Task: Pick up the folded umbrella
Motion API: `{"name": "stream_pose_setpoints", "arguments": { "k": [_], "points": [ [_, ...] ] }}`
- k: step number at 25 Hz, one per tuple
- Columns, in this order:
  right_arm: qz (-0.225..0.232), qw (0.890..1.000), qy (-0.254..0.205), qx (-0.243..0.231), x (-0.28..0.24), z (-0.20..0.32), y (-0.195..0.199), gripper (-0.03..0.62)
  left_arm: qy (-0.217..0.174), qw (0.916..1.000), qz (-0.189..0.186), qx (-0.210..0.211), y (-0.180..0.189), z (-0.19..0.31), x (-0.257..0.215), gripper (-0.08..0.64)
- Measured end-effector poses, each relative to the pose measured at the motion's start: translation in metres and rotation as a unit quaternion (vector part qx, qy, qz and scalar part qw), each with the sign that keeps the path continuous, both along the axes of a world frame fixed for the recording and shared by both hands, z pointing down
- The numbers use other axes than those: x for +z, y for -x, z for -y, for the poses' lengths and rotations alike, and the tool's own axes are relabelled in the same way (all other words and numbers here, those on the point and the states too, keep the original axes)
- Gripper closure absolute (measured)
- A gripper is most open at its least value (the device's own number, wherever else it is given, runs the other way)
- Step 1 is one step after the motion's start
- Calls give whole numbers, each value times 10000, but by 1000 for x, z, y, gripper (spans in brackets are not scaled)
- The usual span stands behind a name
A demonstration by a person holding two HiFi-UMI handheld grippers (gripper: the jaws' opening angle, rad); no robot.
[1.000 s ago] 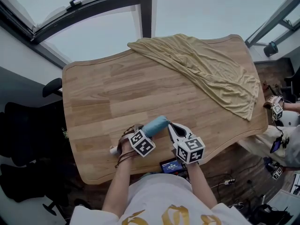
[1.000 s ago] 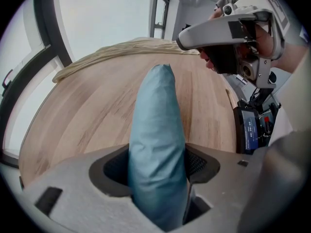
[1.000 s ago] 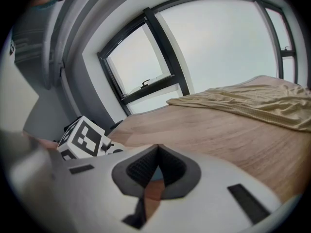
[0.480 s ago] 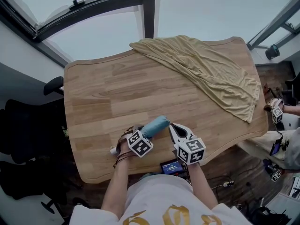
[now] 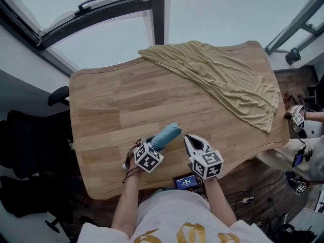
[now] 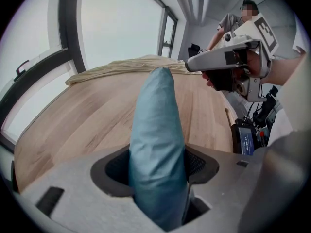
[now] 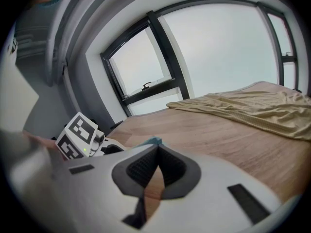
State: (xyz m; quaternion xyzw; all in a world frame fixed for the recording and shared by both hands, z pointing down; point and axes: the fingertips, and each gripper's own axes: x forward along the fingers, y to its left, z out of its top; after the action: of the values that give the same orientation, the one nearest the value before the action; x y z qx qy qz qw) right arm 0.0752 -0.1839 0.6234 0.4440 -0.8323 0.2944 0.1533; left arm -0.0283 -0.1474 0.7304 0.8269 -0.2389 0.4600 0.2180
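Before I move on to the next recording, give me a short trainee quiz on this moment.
1. True or false: the left hand-held gripper grips the folded umbrella between its jaws.
2. What lies across the far right part of the table? A. a tan cloth; B. a laptop; C. a metal tray.
3. Fill in: the right hand-held gripper has its jaws ____, with nothing between them.

Key: 1 true; 2 A; 3 together.
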Motion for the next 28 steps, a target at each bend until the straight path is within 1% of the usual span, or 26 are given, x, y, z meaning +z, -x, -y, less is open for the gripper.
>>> {"name": "stream_pose_setpoints", "arguments": {
  "k": [6,9,11,13,16,20,21,24,28],
  "points": [
    [13,10000,-64,-46,-7,-7,2,581,-315,9989,-272,-195,-1,5,-21,264],
    [21,9999,-110,-28,-13,-10,1,581,-435,9969,-454,-482,2,9,-32,264],
    [74,9999,-150,18,-18,-9,0,581,-567,9936,-657,-723,5,14,-44,264],
    [98,9998,-192,28,-21,-8,1,581,-848,9878,-913,-930,8,19,-60,264],
    [105,9997,-217,-15,-23,-10,4,581,-1231,9769,-1278,-1194,11,27,-90,264],
    [438,9989,-176,16,-35,-13,11,581,-1571,9669,-1467,-1376,17,32,-114,264],
    [457,9987,-212,-2,-38,-13,13,581,-1653,9641,-1504,-1435,19,33,-119,264],
    [404,9986,-329,-37,-46,-13,16,582,-1756,9556,-1670,-1678,25,31,-130,264],
    [653,9971,-395,31,-61,-12,20,581,-1886,9429,-1908,-1972,36,26,-142,264]
  ]
}}
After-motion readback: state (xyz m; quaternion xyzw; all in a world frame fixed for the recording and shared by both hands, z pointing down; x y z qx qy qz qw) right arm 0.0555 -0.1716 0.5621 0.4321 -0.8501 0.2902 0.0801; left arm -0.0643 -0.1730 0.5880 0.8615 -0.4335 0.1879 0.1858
